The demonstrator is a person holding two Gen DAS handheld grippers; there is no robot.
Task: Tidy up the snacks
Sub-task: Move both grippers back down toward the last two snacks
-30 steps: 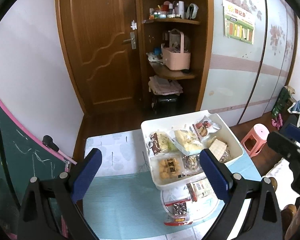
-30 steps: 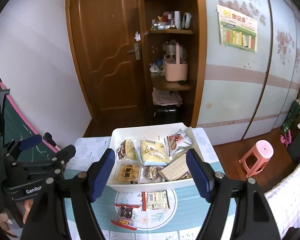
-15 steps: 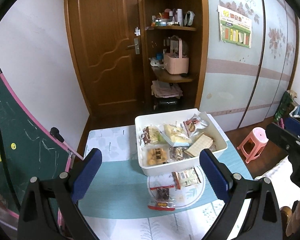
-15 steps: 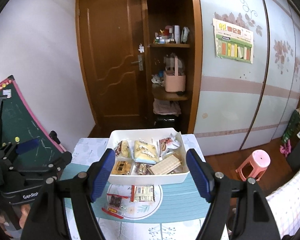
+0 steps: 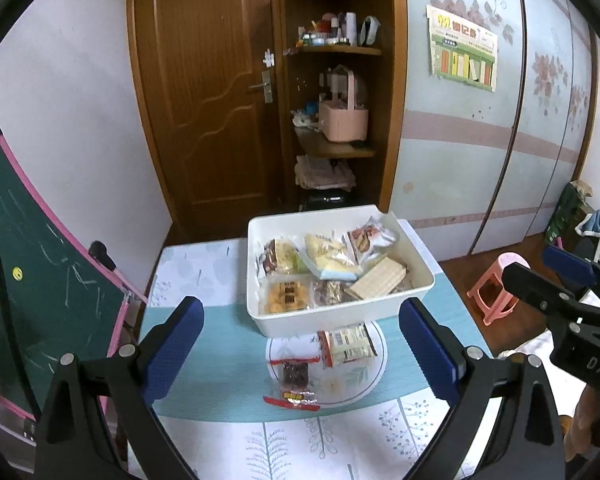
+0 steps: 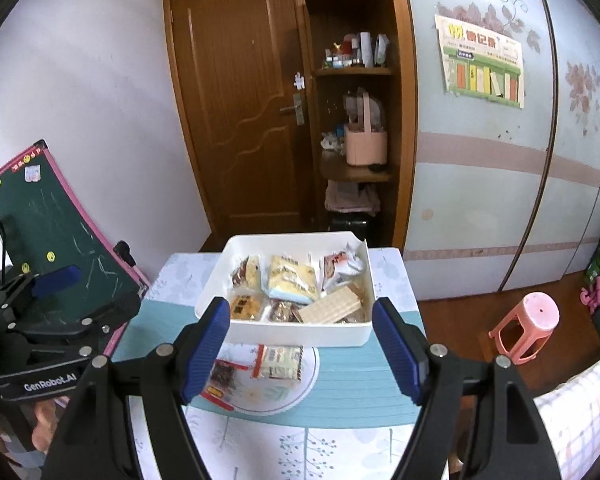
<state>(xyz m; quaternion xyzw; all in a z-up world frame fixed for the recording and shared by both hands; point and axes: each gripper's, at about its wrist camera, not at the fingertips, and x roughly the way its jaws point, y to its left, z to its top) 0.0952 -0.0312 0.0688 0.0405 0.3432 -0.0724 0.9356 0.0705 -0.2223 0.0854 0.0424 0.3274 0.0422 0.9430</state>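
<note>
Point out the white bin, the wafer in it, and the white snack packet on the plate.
white bin (image 5: 340, 314), left wrist view, near wall.
wafer (image 5: 378, 279), left wrist view, middle of its top face.
white snack packet (image 5: 348, 345), left wrist view, centre of the wrapper.

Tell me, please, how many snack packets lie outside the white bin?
3, all on the round mat before the white bin: beige packet, dark packet, and red-edged packet nearest the camera. Others may be hidden.

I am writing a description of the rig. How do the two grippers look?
Both the left gripper and the right gripper have black frames with silver screws and ribbed blue pads on the jaws. White lettering reads "GenRobot.AI" on the left, "DAS" on the right.
</note>
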